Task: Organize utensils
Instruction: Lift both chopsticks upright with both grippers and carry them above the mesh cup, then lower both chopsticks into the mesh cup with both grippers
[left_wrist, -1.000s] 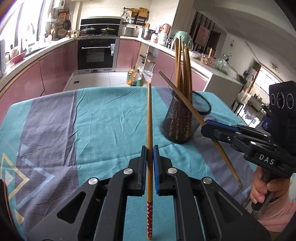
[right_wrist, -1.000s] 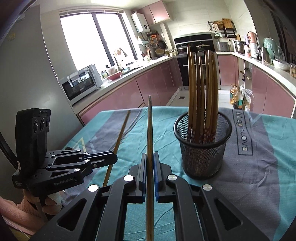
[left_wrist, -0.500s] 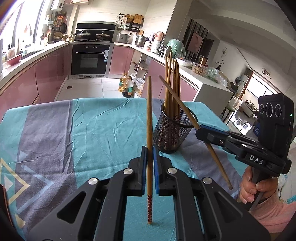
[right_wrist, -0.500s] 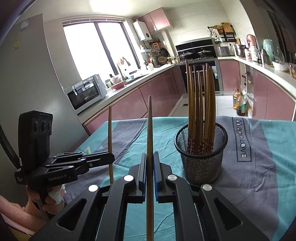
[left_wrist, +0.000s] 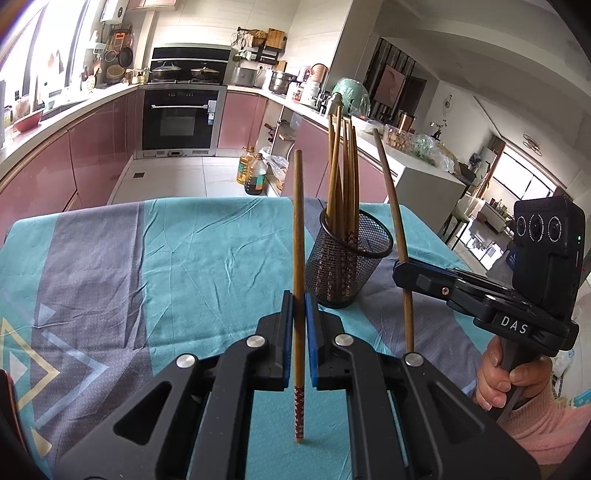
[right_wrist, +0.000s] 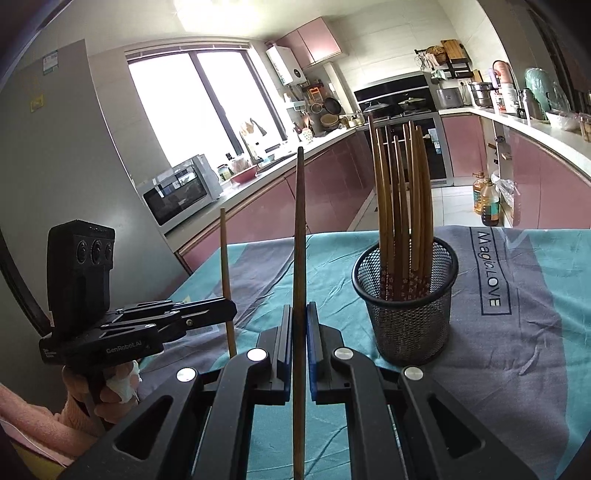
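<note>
On the left side of the table, seen from the right wrist camera, a hand (right_wrist: 110, 391) in a pink sleeve (right_wrist: 33, 421) grips the handle of the left gripper (right_wrist: 231, 308), whose jaws are clamped on a wooden chopstick (right_wrist: 226, 273) held almost upright. From the left wrist camera this same left chopstick (left_wrist: 298, 258) runs between the blue pads (left_wrist: 288, 339), its red patterned end pointing down toward the teal and grey tablecloth (left_wrist: 166, 258), with its plain end rising above the jaws.

Further right on the cloth stands a black mesh cup (right_wrist: 404, 295), upright and holding a bundle of chopsticks (right_wrist: 402, 199) with their patterned ends at the bottom. The words "Magic LOVE" (right_wrist: 489, 266) are printed on the cloth just beside the cup.

In the left wrist view the cup (left_wrist: 349, 266) sits between the two held sticks. To its right, the right gripper (left_wrist: 400, 269) is closed on a second chopstick (left_wrist: 393, 206), which leans slightly, its top tilted toward the cup. The person's other hand (left_wrist: 498, 376) grasps that handle. From the right wrist camera this right chopstick (right_wrist: 300, 258) stands pinched between the pads, pointing up.

Both held sticks are outside the cup.
</note>
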